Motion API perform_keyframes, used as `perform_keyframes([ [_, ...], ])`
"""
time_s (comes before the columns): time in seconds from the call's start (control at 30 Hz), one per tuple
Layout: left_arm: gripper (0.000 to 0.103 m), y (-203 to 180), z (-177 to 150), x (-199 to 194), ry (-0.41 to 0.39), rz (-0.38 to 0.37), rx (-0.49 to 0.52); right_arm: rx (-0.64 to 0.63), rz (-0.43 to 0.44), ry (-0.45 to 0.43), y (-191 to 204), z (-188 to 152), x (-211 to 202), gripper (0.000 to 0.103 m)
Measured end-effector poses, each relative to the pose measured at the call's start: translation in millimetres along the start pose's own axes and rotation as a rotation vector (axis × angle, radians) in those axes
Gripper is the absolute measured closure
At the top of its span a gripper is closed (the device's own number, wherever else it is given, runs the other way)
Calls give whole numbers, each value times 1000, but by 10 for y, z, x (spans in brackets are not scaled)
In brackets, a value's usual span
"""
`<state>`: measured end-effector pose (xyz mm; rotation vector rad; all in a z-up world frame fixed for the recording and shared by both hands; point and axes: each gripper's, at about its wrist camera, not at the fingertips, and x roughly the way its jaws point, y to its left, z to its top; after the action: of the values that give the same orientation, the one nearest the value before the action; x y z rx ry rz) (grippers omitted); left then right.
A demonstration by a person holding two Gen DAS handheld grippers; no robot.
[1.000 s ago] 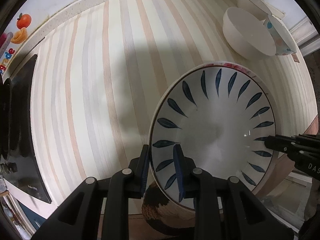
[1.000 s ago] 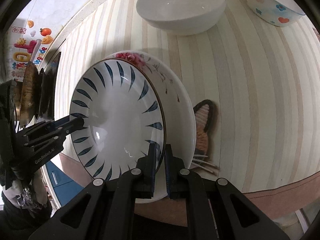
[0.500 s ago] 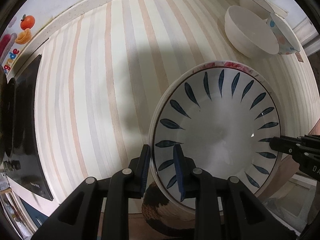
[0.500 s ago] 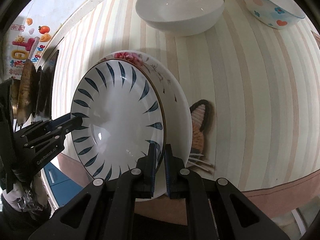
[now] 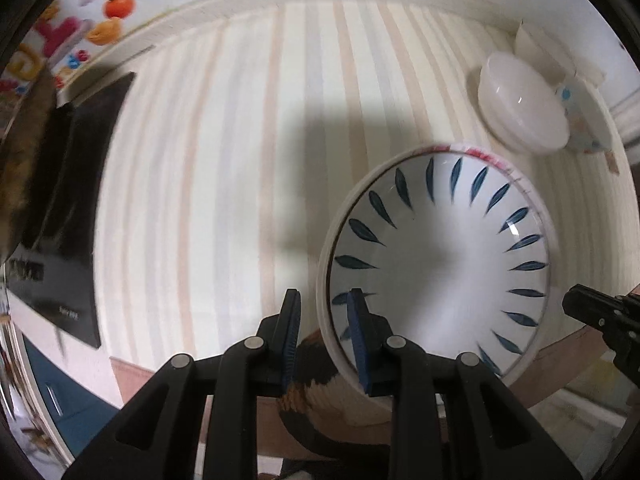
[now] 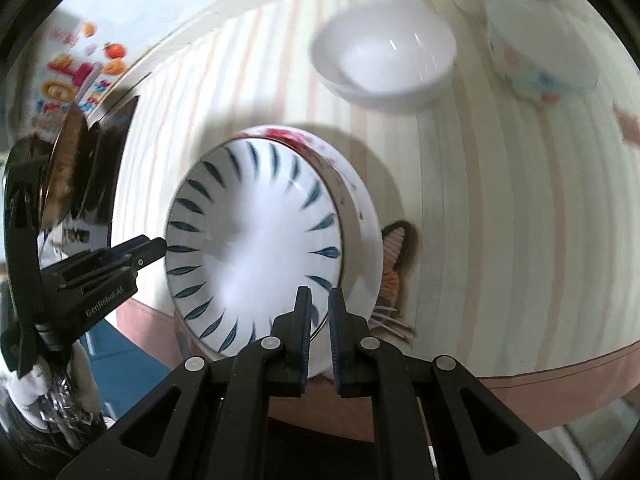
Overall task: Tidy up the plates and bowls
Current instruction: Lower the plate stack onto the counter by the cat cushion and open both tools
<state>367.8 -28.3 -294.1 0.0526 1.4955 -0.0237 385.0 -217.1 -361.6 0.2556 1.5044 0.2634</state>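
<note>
A blue-leaf plate (image 5: 440, 264) lies nested in a white flowered plate (image 5: 520, 178); both show in the right wrist view, the leaf plate (image 6: 256, 240) and the flowered plate (image 6: 360, 224). My left gripper (image 5: 325, 328) is shut on the stacked rims at their left edge. My right gripper (image 6: 319, 320) is shut on the rims at the opposite edge. The stack hangs tilted above the striped table (image 5: 224, 184). A plain white bowl (image 6: 384, 56) and a white bowl with coloured spots (image 6: 540, 52) stand at the back right.
A cat-shaped mat (image 6: 394, 264) lies on the table under the stack. A black cooktop (image 5: 76, 208) with a pan sits at the left. The wall with fruit stickers (image 5: 100, 12) runs behind. The table's front edge (image 6: 560, 368) is close.
Both grippers have lifted the plate stack and drawn it back from the table. The bowls and the wall now look further away. The views are blurred by motion.
</note>
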Motion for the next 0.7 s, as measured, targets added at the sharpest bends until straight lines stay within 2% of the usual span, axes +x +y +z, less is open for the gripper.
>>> perform_keyframes([
  [0.07,81,37,-46,-187,-32,10,-13,-33,-17,-30,102,-51,-153,88],
  [0.13,80,57,-77,-403,-65,-3,-25,-66,-15,-66,225,-109,-361,73],
  [0.17,77,73,-111,-513,-83,-10,-33,-75,-16,-78,265,-133,-443,61],
  [0.2,75,81,-149,-623,-103,-17,-38,-88,-16,-98,329,-173,-554,56],
  [0.3,68,44,-267,-948,-167,-25,-37,-118,-26,-149,440,-298,-817,48],
  [0.33,62,13,-295,-1024,-181,-28,-38,-125,-31,-165,463,-342,-893,47],
  [0.37,50,21,-340,-1101,-198,-33,-35,-128,-34,-189,496,-399,-994,43],
  [0.4,43,19,-393,-1187,-214,-35,-28,-126,-36,-207,518,-454,-1080,37],
  [0.43,27,9,-436,-1242,-228,-31,-24,-125,-36,-223,530,-499,-1148,34],
  [0.47,21,-22,-483,-1300,-242,-27,-21,-123,-38,-238,532,-560,-1226,27],
  [0.53,20,-49,-600,-1436,-275,-18,-9,-117,-54,-269,568,-698,-1375,19],
  [0.57,16,-45,-638,-1463,-283,-19,-8,-115,-66,-283,584,-773,-1452,16],
  [0.63,9,-50,-752,-1552,-303,-41,-5,-113,-82,-304,606,-906,-1575,15],
  [0.7,9,-50,-852,-1629,-311,-48,-2,-106,-94,-323,637,-1046,-1684,14],
])
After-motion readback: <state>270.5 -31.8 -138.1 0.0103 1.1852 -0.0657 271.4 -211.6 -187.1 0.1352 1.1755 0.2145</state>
